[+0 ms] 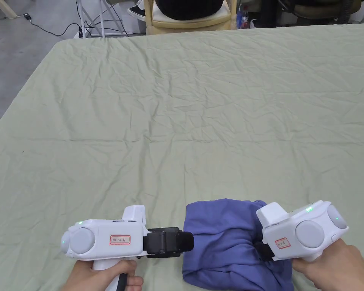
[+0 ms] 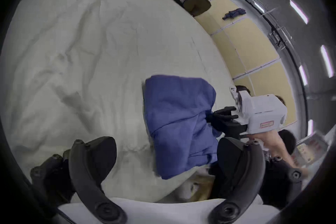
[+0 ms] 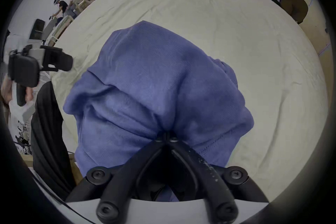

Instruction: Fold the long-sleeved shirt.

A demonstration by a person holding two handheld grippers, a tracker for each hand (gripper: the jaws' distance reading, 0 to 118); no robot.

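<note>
Step in hand, as judged: final fold or tidying; the shirt (image 1: pixel 230 242) is already bundled compact on the counter (image 1: pixel 177 113) at its near edge, 6 o'clock in the head view. The right tool (image 3: pixel 170 137) is clenched on the shirt's hem. The left tool (image 2: pixel 163 164), jaws spread and empty, is held just beside the bundle at its 9 o'clock. Next, release and flattening are probably called for.
</note>
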